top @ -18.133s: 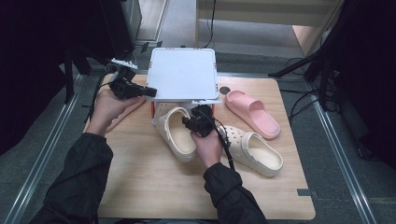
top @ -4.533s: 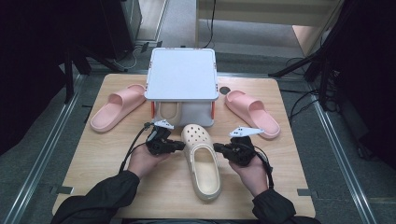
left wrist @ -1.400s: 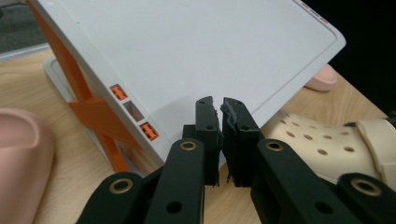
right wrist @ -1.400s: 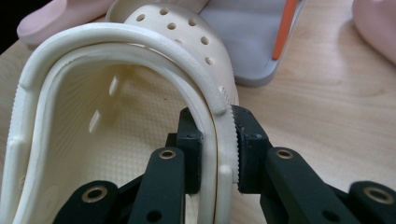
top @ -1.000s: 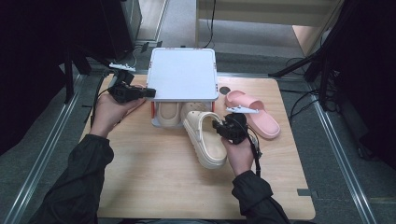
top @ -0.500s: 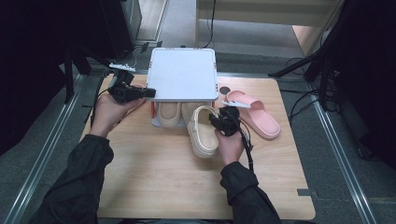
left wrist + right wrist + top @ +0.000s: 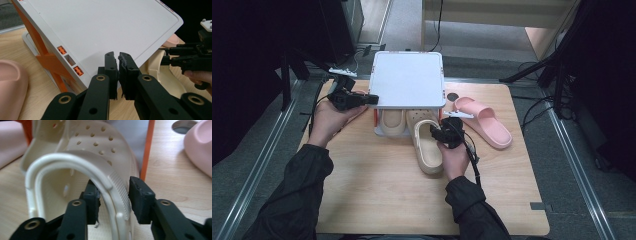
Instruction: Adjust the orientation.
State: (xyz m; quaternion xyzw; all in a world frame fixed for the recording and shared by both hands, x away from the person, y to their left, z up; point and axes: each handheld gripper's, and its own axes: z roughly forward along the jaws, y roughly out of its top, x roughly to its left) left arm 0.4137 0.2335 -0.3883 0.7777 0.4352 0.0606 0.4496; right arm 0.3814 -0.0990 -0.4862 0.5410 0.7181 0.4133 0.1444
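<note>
The right gripper point(image 7: 445, 133) sat at the heel of a cream clog point(image 7: 426, 142) whose toe end was tucked under the white shelf point(image 7: 408, 80), beside a second cream clog point(image 7: 392, 121) already under it. In the right gripper view the clog's point(image 7: 82, 170) heel wall and strap stood between the right gripper's point(image 7: 113, 202) jaws: the left pad lay close against the inner side, while the right pad stood just clear of the ribbed outer side. The jaws had just been opening, so the clog was between them but no longer pinched.

The left gripper point(image 7: 362, 99) rested at the shelf's left edge. In the left gripper view its point(image 7: 118, 72) pads were pressed together with nothing between them, just in front of the shelf's point(image 7: 105, 27) white top, near the orange frame point(image 7: 47, 60).

A pink slide point(image 7: 484, 120) lay to the right of the right gripper, well apart from the fingers. Another pink slide point(image 7: 10, 87) lay left of the left gripper's jaws.
</note>
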